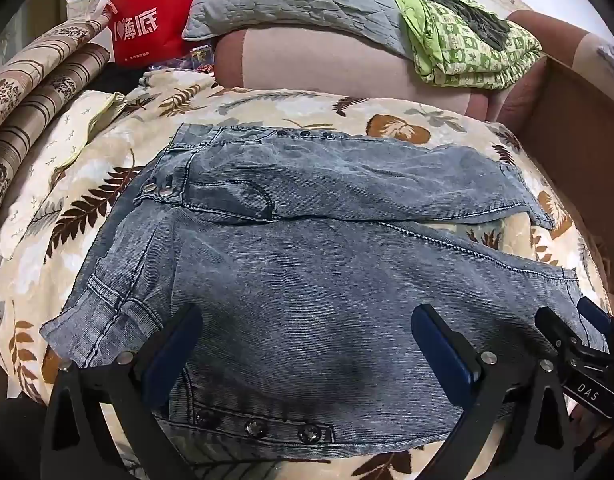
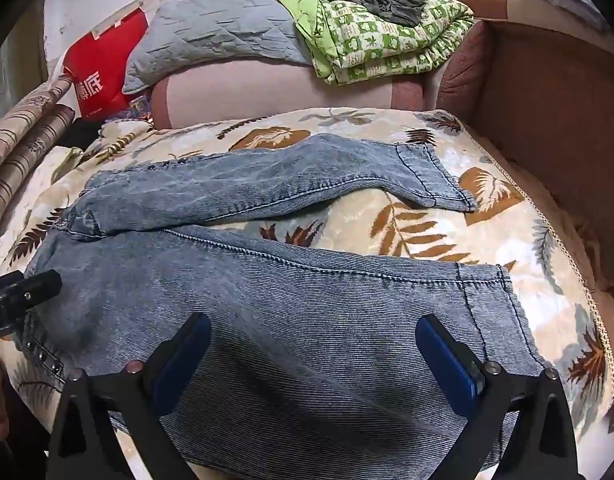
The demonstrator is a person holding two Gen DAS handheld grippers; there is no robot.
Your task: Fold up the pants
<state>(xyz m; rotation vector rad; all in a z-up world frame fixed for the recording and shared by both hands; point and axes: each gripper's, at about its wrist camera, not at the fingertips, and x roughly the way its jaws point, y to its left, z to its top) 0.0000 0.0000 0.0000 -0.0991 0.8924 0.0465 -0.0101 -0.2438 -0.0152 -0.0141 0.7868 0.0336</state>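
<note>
While both tongs hover above the sofa, each stands wide with nothing between its pads. Left gripper [image 1: 307,344] — over the pants [image 1: 307,248] near the waist end. Right gripper [image 2: 313,350] — over the near leg. Pants lie flat on the leaf-print blanket [image 2: 427,232], legs apart, far leg beyond the tongs.

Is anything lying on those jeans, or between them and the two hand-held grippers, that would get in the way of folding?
Nothing visible. The jeans lie spread on the leaf-print blanket with nothing on them. The left hand-held gripper and right hand-held gripper hang open right over the near leg.
</note>
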